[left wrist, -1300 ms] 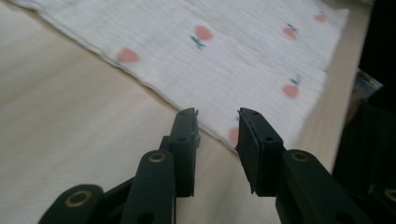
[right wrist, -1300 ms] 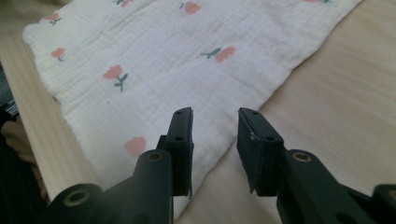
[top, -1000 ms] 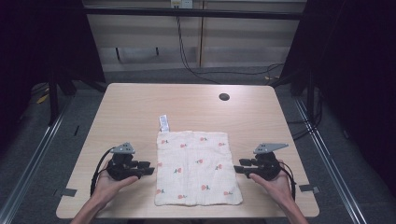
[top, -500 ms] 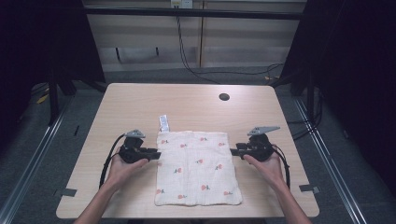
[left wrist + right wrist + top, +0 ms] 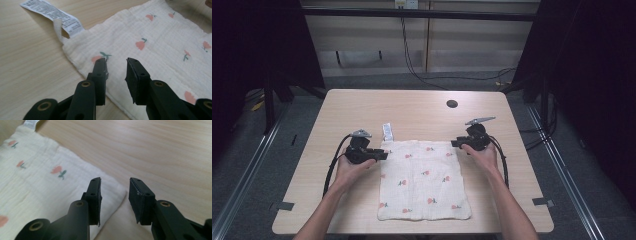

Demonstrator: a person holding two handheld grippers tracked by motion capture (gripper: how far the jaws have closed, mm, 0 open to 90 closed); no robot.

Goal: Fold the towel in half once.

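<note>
A: How are the fingers standing?

B: The left gripper (image 5: pixel 116 65) jaws have just been opening slightly and are gaping over the cloth (image 5: pixel 424 177) near its far left corner, pressing nothing. The right gripper (image 5: pixel 115 185) jaws have just been closing, straddling the far right corner, cloth between them but ungripped.

A: Why there?

B: Probably to pinch both far corners for folding. The cloth is lying flat on the table (image 5: pixel 362 107), its label (image 5: pixel 51 12) sticking out beyond the left corner.
</note>
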